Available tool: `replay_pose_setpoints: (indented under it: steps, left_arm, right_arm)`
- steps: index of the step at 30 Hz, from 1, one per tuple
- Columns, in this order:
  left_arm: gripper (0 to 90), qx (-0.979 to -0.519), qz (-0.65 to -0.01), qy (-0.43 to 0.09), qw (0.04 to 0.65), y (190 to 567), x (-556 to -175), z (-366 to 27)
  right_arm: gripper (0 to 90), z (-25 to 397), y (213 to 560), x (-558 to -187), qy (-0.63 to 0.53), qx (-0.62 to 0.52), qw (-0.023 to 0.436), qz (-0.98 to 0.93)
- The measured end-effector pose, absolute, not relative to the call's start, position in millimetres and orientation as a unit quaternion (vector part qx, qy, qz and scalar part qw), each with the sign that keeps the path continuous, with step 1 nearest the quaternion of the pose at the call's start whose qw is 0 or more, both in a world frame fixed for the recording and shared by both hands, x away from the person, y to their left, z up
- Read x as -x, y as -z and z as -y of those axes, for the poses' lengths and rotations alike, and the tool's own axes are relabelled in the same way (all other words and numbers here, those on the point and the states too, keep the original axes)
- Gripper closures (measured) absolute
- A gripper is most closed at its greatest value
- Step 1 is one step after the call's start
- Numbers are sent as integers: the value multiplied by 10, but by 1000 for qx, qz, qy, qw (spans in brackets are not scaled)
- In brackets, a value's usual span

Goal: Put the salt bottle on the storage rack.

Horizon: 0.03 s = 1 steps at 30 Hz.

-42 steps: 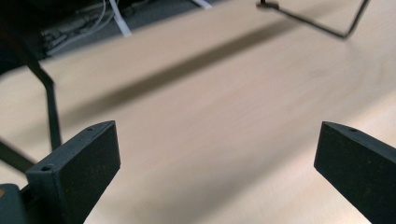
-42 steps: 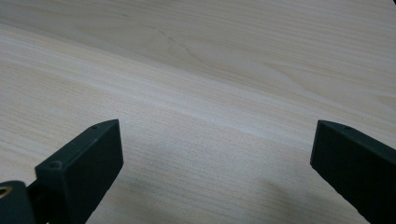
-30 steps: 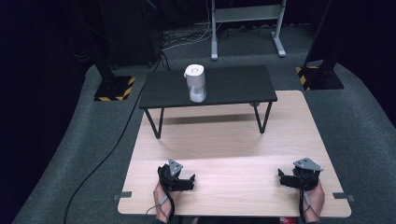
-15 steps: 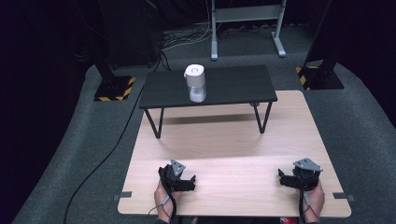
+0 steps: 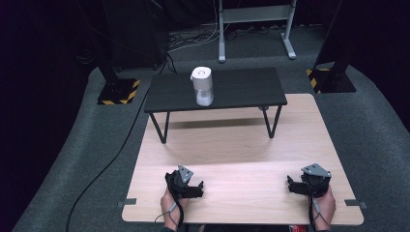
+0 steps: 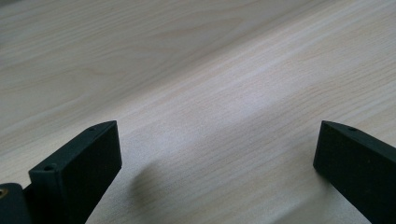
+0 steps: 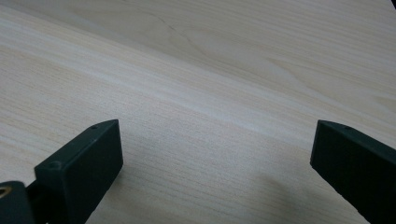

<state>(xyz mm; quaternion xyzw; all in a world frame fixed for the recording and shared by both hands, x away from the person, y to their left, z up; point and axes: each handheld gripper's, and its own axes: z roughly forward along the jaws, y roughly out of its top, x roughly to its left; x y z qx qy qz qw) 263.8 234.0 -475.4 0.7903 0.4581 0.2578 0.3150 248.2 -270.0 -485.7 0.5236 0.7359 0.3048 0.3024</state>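
pale wood top: the light wooden table (image 5: 241, 159) fills the middle of the high view, its near half bare apart from the two grippers.
high view, left: the left gripper (image 5: 194, 189) rests on the wood near the front edge, held by one hand (image 5: 170, 210), its tips turned toward the table's middle.
high view, right: the right gripper (image 5: 291, 185) rests near the front right corner, held by the other hand (image 5: 323, 208); well apart from the left one.
high view, nearest thing: one white cylindrical device (image 5: 201, 86) stands upright on a small black table (image 5: 241, 87) that sits on the far half of the wooden top, well apart from both grippers, with bare wood between.
high view, surroundings: grey carpet, two dark stands with yellow-black striped bases (image 5: 116, 92), one grey metal frame (image 5: 254, 19) at the back, one black cable (image 5: 111, 159) across the floor at left.
left gripper view: two black jaws stand wide apart, bare wood grain (image 6: 210, 93) between them, nothing gripped.
right gripper view: two black jaws likewise spread wide over bare wood (image 7: 210, 102), nothing between them.
count: two grippers, two hands, one device, two tables.
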Motion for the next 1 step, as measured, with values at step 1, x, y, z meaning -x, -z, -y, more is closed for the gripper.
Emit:
replay_pose_setpoints:
  steps: [1]
  left_arm:
    - [2,-791,-458,-257,315,4753,-2643,-2335]
  right_arm:
    - [10,2697,4854,-2486,-304,-523,302,-737]
